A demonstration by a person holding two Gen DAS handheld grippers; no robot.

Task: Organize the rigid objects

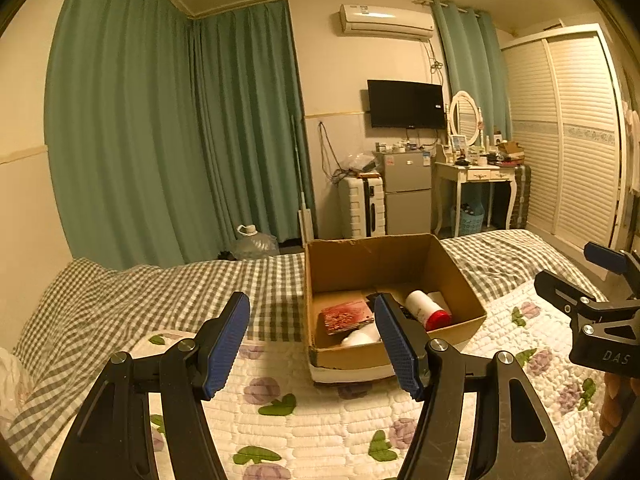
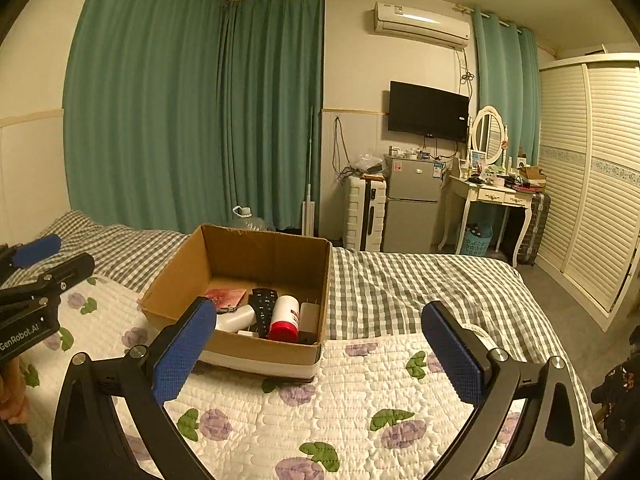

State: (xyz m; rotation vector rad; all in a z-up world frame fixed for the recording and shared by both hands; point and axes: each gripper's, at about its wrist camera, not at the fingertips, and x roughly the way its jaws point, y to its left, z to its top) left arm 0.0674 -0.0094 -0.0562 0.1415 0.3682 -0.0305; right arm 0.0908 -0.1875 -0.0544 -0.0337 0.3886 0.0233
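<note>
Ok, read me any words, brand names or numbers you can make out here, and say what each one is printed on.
"GenRobot.AI": on the left claw body, right wrist view.
"DAS", cut off at the frame edge: on the right claw body, left wrist view.
Too small or blurred: the white bottle label, fridge stickers, air conditioner badge.

A brown cardboard box (image 2: 256, 256) sits mid-frame, with a white band along its lower front edge. Inside it lie a white bottle with a red cap (image 2: 285, 318), a black remote (image 2: 264, 304), a red patterned packet (image 2: 226, 298) and a plain white bottle (image 2: 236, 318). The quilt (image 2: 320, 400) across the bottom of the frame is white, printed with purple flowers and green leaves. The bedsheet (image 2: 400, 292) beyond it is grey-and-white check. Teal curtains (image 2: 180, 100) fill the upper left. The tongs are black with blue pads (image 2: 182, 354). At the right edge, the wardrobe doors (image 2: 592, 180) are cream, slatted, with a pale floral band. The television (image 2: 428, 112) is black.
</note>
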